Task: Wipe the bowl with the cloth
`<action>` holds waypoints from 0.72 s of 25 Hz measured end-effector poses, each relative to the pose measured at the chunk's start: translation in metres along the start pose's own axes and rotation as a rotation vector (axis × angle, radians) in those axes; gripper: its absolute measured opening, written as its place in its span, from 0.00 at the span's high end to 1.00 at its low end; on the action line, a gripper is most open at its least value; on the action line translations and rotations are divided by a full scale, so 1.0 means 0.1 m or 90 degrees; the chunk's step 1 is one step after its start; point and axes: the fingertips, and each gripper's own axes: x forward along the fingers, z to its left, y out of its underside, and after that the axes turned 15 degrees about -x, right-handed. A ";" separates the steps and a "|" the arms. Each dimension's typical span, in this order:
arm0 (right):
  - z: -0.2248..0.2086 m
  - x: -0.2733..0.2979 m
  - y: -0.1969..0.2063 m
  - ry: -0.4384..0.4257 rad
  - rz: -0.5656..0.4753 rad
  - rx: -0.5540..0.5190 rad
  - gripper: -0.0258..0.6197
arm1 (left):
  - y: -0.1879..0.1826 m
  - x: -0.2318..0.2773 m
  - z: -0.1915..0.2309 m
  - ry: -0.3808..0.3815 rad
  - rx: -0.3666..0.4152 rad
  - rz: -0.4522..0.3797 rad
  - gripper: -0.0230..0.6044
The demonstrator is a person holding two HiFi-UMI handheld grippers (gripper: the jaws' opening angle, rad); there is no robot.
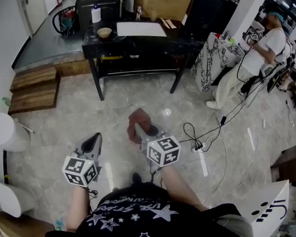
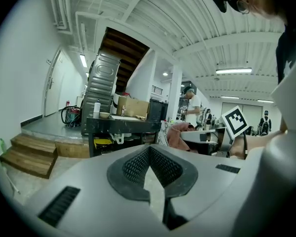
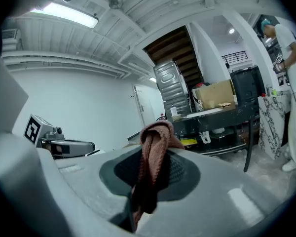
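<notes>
A small tan bowl sits on the black table across the room, next to a white bottle. In the left gripper view the bowl is far ahead; in the right gripper view the bowl is tiny. My right gripper is shut on a reddish-brown cloth, which bunches over the pads and hangs down between them. The left gripper is held level beside it, shut and empty. Both hang over the floor, well short of the table.
A sheet of white paper and a cardboard box share the table. Wooden steps lie at left. A person in white stands at right by a marble-patterned counter. Cables trail on the floor.
</notes>
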 end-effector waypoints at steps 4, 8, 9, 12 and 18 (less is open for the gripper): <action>-0.20 0.06 -0.03 -0.005 -0.005 -0.005 0.86 | -0.04 0.16 -0.04 -0.010 0.004 0.000 0.95; -0.38 0.03 -0.02 -0.007 -0.021 0.000 0.85 | -0.02 0.32 -0.08 -0.024 0.001 0.002 0.95; -0.42 0.01 -0.03 -0.006 -0.029 -0.001 0.86 | -0.02 0.35 -0.08 -0.029 -0.001 0.002 0.95; -0.55 -0.04 -0.01 -0.009 -0.039 0.005 0.85 | -0.05 0.42 -0.06 -0.043 -0.008 -0.005 0.95; -0.79 -0.09 0.16 -0.002 -0.023 0.018 0.85 | 0.01 0.57 -0.06 -0.050 -0.021 -0.003 0.95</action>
